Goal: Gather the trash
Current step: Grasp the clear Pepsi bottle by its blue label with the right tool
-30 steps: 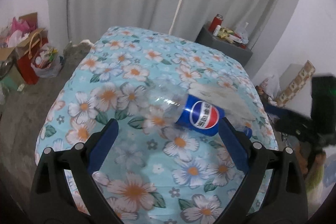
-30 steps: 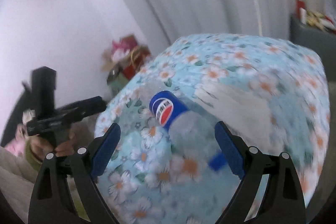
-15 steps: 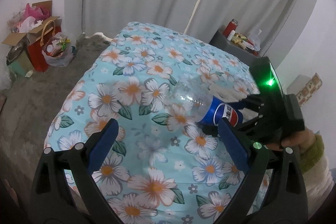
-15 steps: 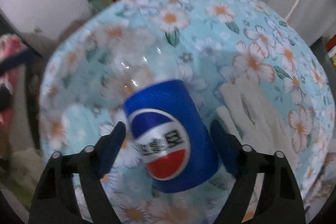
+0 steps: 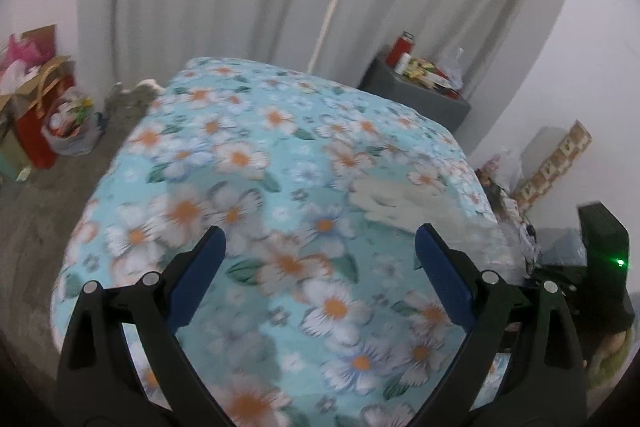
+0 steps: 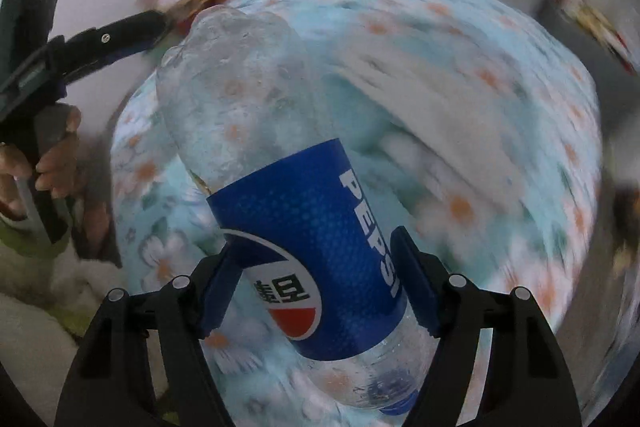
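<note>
Lifted off the floral surface (image 5: 280, 155) since the earlier frame, one Pepsi bottle (image 6: 296, 211) sits clamped in the right tool (image 6: 316, 279). One left tool (image 5: 320, 251) gapes empty at the lower centre; one white glove (image 5: 400, 199) lies mid-right.

Open bedspread (image 5: 280, 155) beyond glove (image 5: 400, 201)

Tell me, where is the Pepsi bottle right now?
In the right wrist view, the Pepsi bottle sits clamped between the right gripper fingers, raised over the flowery bedspread.
</note>
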`<control>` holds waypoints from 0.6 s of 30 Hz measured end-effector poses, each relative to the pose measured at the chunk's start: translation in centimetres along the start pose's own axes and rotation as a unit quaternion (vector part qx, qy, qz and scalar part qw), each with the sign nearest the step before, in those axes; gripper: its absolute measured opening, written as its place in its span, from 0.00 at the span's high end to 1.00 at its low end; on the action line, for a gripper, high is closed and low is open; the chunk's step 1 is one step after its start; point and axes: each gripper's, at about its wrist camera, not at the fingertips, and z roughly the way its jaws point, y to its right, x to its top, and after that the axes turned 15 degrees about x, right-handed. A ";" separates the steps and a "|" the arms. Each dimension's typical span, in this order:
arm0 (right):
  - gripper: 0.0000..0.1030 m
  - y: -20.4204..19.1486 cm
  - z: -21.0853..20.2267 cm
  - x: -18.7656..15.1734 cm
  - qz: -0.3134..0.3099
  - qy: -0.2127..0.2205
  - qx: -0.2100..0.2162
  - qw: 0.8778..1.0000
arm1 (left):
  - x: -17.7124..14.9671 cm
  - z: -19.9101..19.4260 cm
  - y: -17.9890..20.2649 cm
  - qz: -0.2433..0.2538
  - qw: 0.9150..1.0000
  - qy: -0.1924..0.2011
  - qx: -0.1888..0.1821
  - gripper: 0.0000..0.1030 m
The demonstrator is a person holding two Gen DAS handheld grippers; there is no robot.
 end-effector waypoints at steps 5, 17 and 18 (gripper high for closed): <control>0.35 5.1 -3.7 -4.9 0.140 0.078 -0.004 0.987 | 0.8 2.5 4.1 0.042 0.999 -0.008 -0.029 0.11; 0.37 11.4 -4.6 -12.6 0.336 0.185 0.052 0.922 | -0.1 7.0 14.8 0.171 0.982 -0.027 -0.074 0.12; 0.37 11.4 -4.6 -12.6 0.337 0.185 0.053 0.922 | -0.5 7.0 15.8 0.196 0.977 -0.022 -0.074 0.12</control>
